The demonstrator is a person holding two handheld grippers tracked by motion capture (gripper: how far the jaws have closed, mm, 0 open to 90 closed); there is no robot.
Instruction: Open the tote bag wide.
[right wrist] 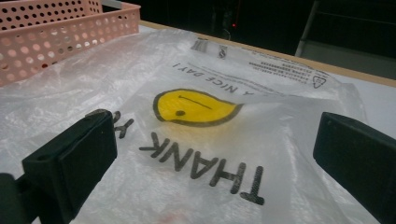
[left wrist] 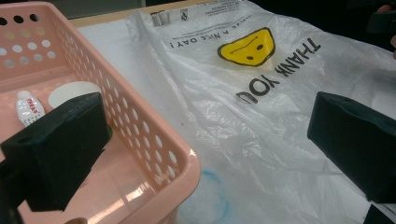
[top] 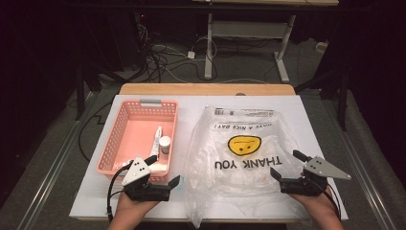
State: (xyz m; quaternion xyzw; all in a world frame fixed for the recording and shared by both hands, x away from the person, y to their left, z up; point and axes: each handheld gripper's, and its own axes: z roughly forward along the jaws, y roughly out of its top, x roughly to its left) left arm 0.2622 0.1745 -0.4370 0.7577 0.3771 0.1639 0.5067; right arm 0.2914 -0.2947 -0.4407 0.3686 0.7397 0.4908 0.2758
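A clear plastic bag [top: 239,158] printed with a yellow smiley and "THANK YOU" lies flat on the white tabletop [top: 91,196]. To its left stands a pink perforated basket [top: 115,139] holding a white tube [top: 156,141] and a small round white container [top: 165,143]. My left gripper [top: 163,170] is open at the basket's near right corner, one jaw over the basket and the other over the bag's edge. My right gripper [top: 287,164] is open over the bag's near right part, with nothing between its jaws. In the gripper views, the left gripper [left wrist: 205,149] straddles the basket [left wrist: 140,121] and bag [left wrist: 261,93], and the right gripper [right wrist: 215,158] faces the bag [right wrist: 196,107].
A faint blue shape [left wrist: 210,196] shows under the bag beside the basket corner. A wooden table edge [top: 206,89] runs along the back. Beyond it are floor cables [top: 163,57] and the legs of another table [top: 208,52]. The basket [right wrist: 60,37] sits far left in the right gripper view.
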